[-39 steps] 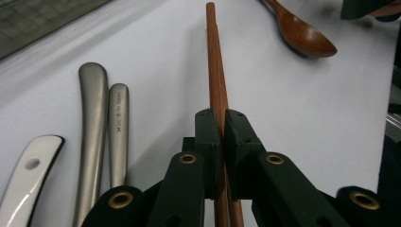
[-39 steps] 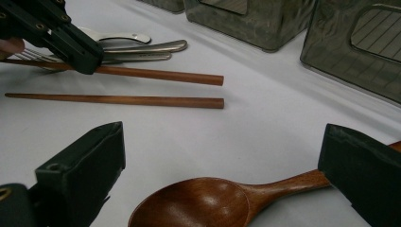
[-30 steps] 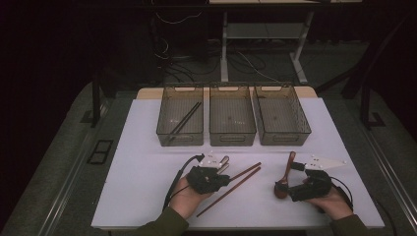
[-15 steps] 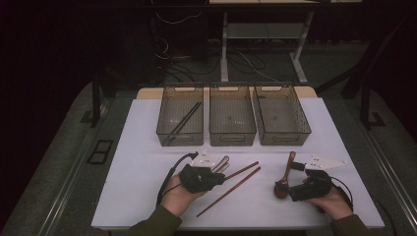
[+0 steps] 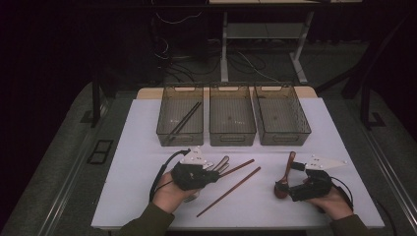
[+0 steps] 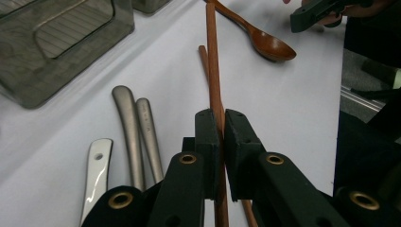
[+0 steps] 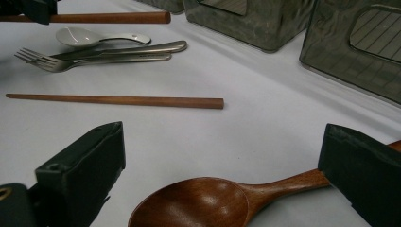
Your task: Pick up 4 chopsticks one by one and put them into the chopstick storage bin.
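Note:
My left gripper [image 5: 212, 173] [image 6: 221, 126] is shut on a reddish wooden chopstick [image 5: 239, 165] [image 6: 211, 56], which points toward the right side of the table. A second matching chopstick [image 5: 231, 190] [image 7: 118, 100] lies flat on the white table, just in front of the held one. My right gripper [image 5: 291, 189] [image 7: 224, 142] stands open and low over the table. The bowl of a brown wooden spoon [image 5: 289, 167] [image 7: 198, 203] lies between its jaws, untouched as far as I can tell. The held chopstick [image 7: 94, 18] also crosses the top left of the right gripper view.
Three clear bins [image 5: 232, 115] stand in a row at the back; the left bin [image 5: 180, 117] holds dark chopsticks. Metal cutlery [image 6: 130, 127] [image 7: 113, 53] and a white spoon [image 7: 80, 37] lie beside the left gripper. Table edges [image 5: 236, 223] are close in front.
My left gripper has drifted a little left with one chopstick, drawing it apart from the other one. The right gripper and the wooden spoon have stayed put.

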`<state>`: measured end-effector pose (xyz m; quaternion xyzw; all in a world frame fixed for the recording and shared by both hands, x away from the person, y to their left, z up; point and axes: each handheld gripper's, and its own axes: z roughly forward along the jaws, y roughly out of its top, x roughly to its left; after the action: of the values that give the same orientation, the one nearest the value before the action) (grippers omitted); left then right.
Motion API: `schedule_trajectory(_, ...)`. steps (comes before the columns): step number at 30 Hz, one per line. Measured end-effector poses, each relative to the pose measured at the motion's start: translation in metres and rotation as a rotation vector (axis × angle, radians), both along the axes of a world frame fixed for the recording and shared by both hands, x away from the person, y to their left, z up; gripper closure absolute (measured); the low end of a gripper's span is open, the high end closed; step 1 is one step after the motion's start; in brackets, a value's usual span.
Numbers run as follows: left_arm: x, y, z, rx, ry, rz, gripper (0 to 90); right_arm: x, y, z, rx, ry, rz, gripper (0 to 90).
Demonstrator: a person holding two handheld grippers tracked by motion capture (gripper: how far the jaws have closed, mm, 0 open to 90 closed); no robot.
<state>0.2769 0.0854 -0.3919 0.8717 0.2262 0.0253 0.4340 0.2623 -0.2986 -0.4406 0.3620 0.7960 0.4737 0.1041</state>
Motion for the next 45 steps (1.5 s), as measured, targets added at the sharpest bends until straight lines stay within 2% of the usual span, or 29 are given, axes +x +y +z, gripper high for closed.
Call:
schedule_trajectory(20,0.008,0.023,0.018,-0.01,-0.019,0.026,84.1,-0.001,0.0,0.001,0.007,0.003,-0.004,1.3)
schedule_trajectory(28,0.02,0.038,0.03,-0.036,-0.028,0.053,84.1,-0.001,-0.001,0.0,0.009,0.001,-0.007,1.3)
schedule_trajectory(35,0.029,0.046,0.041,-0.035,-0.048,0.072,84.1,0.0,-0.001,0.0,0.006,0.001,-0.011,1.3)
schedule_trajectory(45,0.052,0.059,0.051,-0.04,-0.055,0.121,84.1,0.001,0.0,-0.001,-0.001,0.008,-0.011,1.3)
